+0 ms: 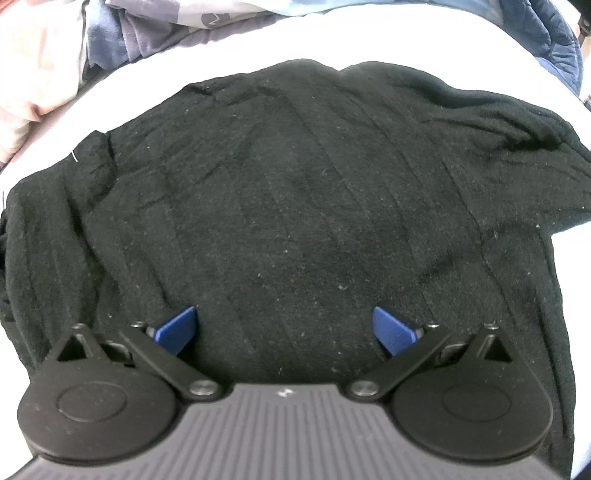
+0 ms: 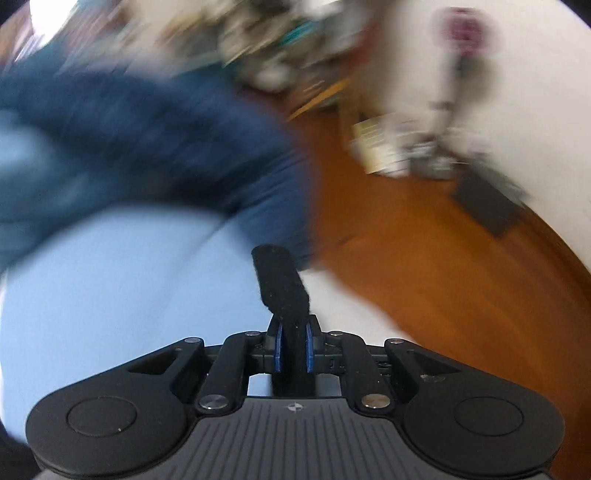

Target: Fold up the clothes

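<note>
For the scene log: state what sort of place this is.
Probably a bedroom in a home. A black garment lies spread on a white bed sheet, with a blue quilt and heaped bedding beyond, and a wooden floor beside the bed.

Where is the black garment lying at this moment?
In the left wrist view the black garment lies spread on a white surface, under the open left claw; crumpled fabrics lie behind it.

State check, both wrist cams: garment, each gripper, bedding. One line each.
black garment: spread flat on the white sheet, creased at the edges
white sheet: lying under the garment
left gripper: open, above the garment
right gripper: shut on a fold of black fabric
blue quilt: bunched up, blurred
</note>
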`<state>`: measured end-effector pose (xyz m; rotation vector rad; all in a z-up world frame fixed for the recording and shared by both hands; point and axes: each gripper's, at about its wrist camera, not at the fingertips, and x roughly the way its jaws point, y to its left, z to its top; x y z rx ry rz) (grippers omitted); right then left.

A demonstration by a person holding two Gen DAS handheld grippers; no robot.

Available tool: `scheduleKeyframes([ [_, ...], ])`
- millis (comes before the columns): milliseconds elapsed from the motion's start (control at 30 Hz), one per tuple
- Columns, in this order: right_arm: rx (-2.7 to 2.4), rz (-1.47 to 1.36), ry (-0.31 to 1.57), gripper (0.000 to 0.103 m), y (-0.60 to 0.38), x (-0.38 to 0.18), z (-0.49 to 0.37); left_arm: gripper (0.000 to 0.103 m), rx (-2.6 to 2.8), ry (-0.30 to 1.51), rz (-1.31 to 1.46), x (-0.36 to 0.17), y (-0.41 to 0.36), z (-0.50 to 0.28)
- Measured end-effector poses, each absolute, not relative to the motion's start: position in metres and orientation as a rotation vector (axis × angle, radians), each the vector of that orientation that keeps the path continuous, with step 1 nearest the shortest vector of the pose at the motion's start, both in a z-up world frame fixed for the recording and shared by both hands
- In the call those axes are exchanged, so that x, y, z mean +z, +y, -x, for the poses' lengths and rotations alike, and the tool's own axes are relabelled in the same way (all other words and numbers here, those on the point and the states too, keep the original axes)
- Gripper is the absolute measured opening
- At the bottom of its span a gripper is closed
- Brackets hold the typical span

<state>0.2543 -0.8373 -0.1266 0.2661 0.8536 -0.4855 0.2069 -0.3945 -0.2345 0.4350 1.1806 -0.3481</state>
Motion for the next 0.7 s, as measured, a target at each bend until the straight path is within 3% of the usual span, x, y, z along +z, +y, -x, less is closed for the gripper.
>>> scheduleKeyframes([
  [100, -0.604, -0.442, 0.770, 0.011, -0.877, -0.107, -0.183, 0.103, -0.344, 1.183, -0.456, -0.232, -0.398, -0.207],
  [267, -0.608, -0.661, 0.821, 0.012, -0.899, -0.115, -0.103, 0.103, -0.479, 1.017, -0.436, -0.187, -0.406, -0.204],
  [533, -0.589, -0.778, 0.766, 0.012, -0.876, -0.120, -0.064, 0.103, -0.986, 1.035, -0.473, -0.176, -0.461, -0.262],
  [700, -0.572, -0.722, 0.702, 0.013, -0.876, -0.101, -0.057, 0.103, -1.140, 1.046, -0.722, -0.198, -0.493, -0.278],
])
